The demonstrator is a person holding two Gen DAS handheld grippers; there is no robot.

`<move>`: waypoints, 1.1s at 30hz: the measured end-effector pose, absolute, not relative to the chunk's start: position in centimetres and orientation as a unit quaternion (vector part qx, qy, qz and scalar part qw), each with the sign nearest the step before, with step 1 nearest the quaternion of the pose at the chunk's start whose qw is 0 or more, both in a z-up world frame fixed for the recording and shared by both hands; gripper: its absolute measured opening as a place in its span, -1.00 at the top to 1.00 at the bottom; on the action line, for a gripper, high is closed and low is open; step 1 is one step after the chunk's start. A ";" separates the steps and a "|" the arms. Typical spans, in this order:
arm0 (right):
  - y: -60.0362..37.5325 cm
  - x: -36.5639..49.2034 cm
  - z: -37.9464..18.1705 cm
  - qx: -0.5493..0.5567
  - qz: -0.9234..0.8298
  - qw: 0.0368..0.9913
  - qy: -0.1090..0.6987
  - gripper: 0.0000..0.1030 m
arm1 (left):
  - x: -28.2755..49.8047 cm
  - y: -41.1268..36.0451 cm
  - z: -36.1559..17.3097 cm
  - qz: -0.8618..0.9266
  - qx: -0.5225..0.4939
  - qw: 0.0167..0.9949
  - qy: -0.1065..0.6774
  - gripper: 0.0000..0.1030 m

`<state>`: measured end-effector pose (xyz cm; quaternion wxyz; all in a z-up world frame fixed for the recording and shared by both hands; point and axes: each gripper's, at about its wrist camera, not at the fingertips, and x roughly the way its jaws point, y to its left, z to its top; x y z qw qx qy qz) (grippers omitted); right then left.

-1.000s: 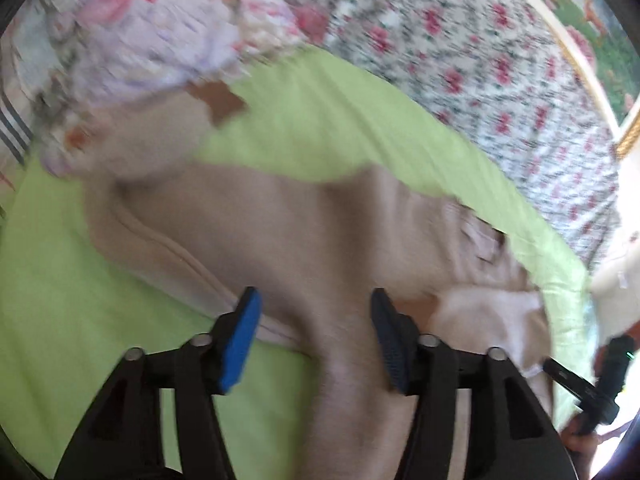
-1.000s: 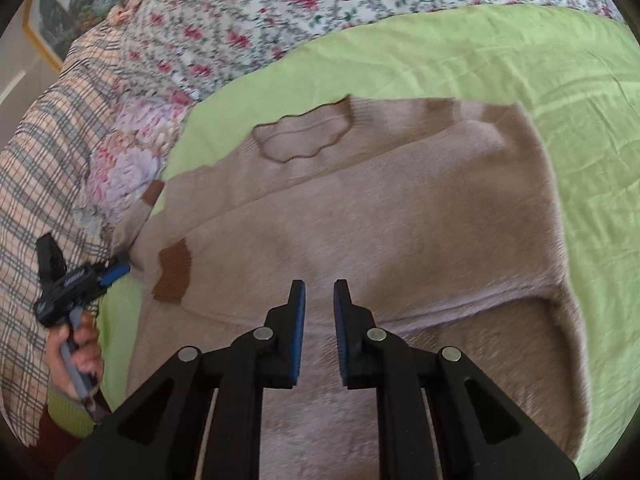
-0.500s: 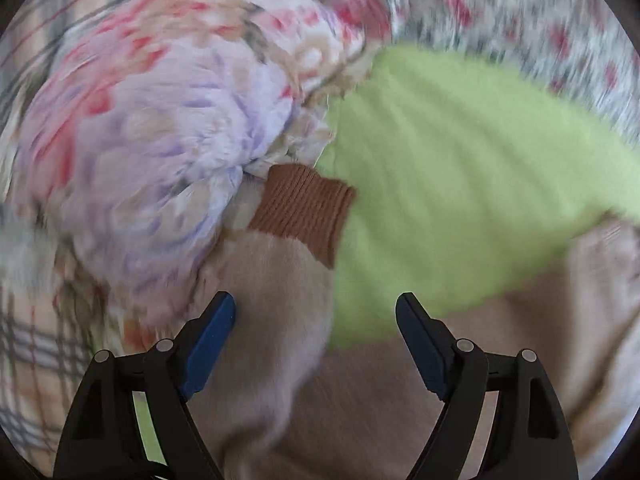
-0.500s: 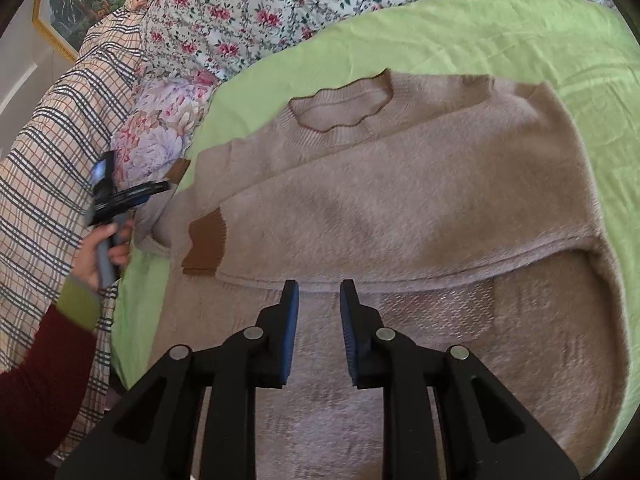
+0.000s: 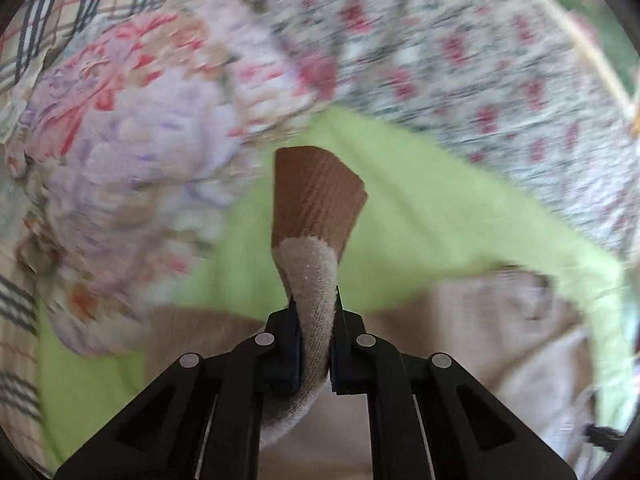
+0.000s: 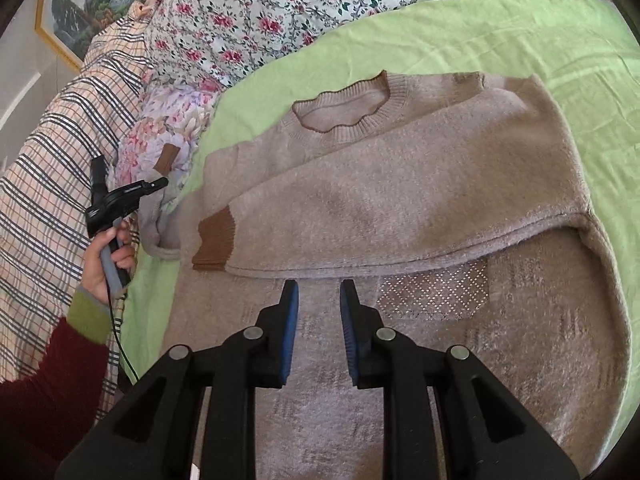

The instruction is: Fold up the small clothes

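Observation:
A beige knit sweater (image 6: 420,200) with brown cuffs lies on a green sheet (image 6: 500,32), collar toward the pillows. One sleeve is folded across its chest, brown cuff (image 6: 214,244) at the left. My left gripper (image 5: 314,312) is shut on the other sleeve (image 5: 312,280) just below its brown cuff (image 5: 316,196), which stands up above the jaws. It also shows in the right wrist view (image 6: 160,180), at the sweater's left edge. My right gripper (image 6: 319,296) hovers over the sweater's lower body, jaws slightly apart and empty.
A pastel flowered pillow (image 6: 168,128) lies against the sweater's left side. A plaid blanket (image 6: 52,168) lies at the left and a floral bedspread (image 6: 300,0) behind. A framed picture (image 6: 76,8) hangs on the wall.
My left gripper was open over the sleeve near the flowered pillow; it has now shut on the sleeve and lifted the cuff. My right gripper's jaws opened a little.

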<state>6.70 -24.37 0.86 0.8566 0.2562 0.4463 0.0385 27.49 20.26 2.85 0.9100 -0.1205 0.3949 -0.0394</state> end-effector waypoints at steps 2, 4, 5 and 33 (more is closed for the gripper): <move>-24.5 6.5 1.0 0.257 0.037 0.859 0.442 0.56 | 26.3 17.0 4.0 -0.077 -0.125 0.914 0.379 0.85; -25.0 6.3 1.1 0.260 0.032 0.859 0.440 0.56 | 24.9 13.1 4.8 -0.121 -0.124 0.914 0.367 0.85; -25.4 6.1 1.2 0.262 0.029 0.859 0.439 0.56 | 24.6 11.4 5.0 -0.142 -0.125 0.912 0.363 0.85; -32.2 10.7 -1.0 0.299 0.000 0.869 0.393 -0.09 | 14.9 7.5 -0.9 -0.132 -0.081 0.891 0.427 -0.23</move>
